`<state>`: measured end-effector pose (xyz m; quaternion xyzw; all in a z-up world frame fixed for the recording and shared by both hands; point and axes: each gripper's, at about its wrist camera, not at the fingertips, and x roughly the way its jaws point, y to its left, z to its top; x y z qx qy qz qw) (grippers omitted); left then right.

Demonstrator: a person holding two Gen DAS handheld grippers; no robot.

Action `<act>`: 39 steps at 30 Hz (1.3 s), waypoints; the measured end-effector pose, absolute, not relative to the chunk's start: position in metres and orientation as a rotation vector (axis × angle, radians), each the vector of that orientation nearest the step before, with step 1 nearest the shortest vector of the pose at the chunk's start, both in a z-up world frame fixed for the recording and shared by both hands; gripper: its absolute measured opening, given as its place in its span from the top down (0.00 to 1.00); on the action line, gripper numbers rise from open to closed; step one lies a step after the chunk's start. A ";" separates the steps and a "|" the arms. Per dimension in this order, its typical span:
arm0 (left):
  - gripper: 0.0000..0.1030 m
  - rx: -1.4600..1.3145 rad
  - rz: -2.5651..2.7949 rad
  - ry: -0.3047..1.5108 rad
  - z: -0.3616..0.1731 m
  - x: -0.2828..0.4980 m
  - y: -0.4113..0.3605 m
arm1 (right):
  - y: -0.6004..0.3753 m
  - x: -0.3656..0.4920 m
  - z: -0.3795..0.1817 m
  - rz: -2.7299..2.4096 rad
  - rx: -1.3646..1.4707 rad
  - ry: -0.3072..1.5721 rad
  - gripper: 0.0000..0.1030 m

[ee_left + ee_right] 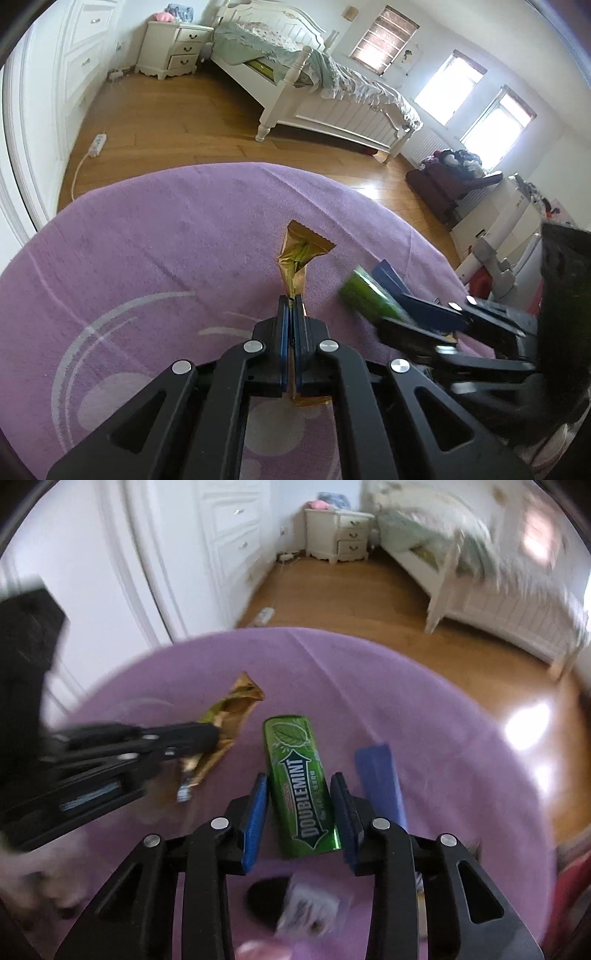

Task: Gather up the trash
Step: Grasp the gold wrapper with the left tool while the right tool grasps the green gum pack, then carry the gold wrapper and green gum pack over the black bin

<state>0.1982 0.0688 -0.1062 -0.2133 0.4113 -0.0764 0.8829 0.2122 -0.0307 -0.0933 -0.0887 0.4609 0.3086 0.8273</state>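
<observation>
A crumpled gold and green wrapper (pixel 303 246) lies on the purple cloth (pixel 147 240); my left gripper (pixel 293 306) is shut on its near end. The right wrist view shows the same wrapper (pixel 236 705) with the left gripper (pixel 212 734) coming in from the left. A green Doublemint gum pack (pixel 297 775) lies lengthwise between the blue pads of my right gripper (pixel 300 777), and the pads sit against its sides. In the left wrist view the pack (pixel 364 299) looks blurred.
A flat blue piece (pixel 380 775) lies just right of the gum pack. A small white packet (pixel 310 904) and a dark object sit under the right gripper. Beyond the cloth are a wood floor (pixel 166 122), a white bed (pixel 332 110), a nightstand (pixel 177 48) and a power strip (pixel 98 144).
</observation>
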 end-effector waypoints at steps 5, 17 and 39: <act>0.97 -0.393 -0.169 0.829 -0.095 0.196 0.062 | -0.095 0.178 -0.058 0.692 0.131 0.931 0.69; 0.97 -0.388 -0.363 0.748 -0.037 0.125 0.001 | -0.217 0.092 -0.027 0.656 0.521 0.766 0.69; 0.97 -0.114 -0.793 0.792 -0.034 0.096 -0.271 | -0.472 -0.027 -0.082 0.161 0.843 0.570 0.69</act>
